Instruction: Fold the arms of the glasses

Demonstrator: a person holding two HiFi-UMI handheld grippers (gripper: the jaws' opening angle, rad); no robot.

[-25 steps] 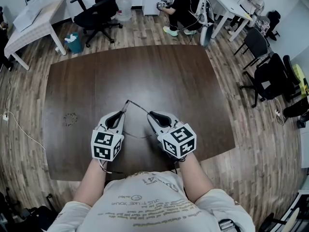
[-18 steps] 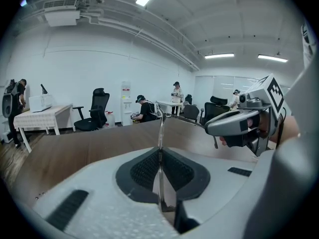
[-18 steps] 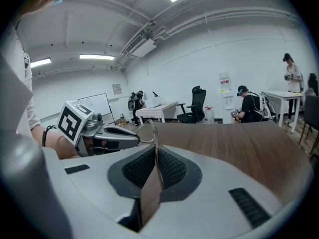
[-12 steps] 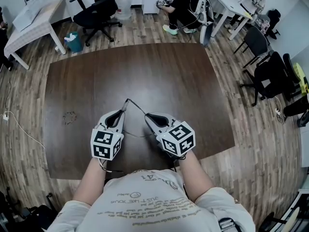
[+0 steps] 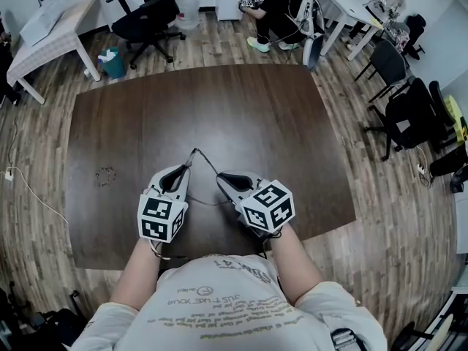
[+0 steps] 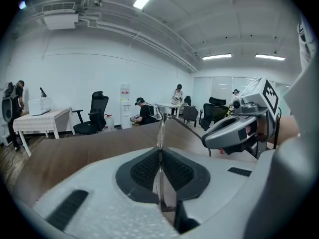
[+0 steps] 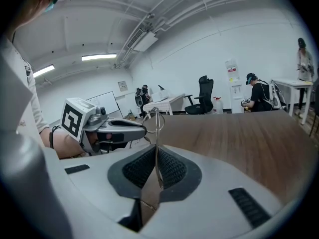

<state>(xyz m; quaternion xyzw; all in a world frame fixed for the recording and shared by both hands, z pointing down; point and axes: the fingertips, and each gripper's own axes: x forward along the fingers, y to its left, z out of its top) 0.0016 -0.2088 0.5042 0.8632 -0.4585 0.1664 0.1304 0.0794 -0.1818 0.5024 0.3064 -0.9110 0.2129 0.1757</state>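
The glasses (image 5: 194, 153) hang just above the bench (image 5: 278, 123), strung between both tools. The left hand-held gripper (image 5: 183, 171) is clamped on what looks like a lens edge. The right hand-held gripper (image 5: 221, 177), its jaws having just been closing, pinches a thin wire arm (image 7: 156, 133). To fold cleanly, brace the left and swing the right inward about the hinge. Both point slightly downward.

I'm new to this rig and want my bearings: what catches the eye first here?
Over the near part of the dark table, the left hand-held gripper and right hand-held gripper both pinch thin wire glasses stretched between them. The right one's jaws have just been closing, with the wire between them. Beyond the table, a person crouches.
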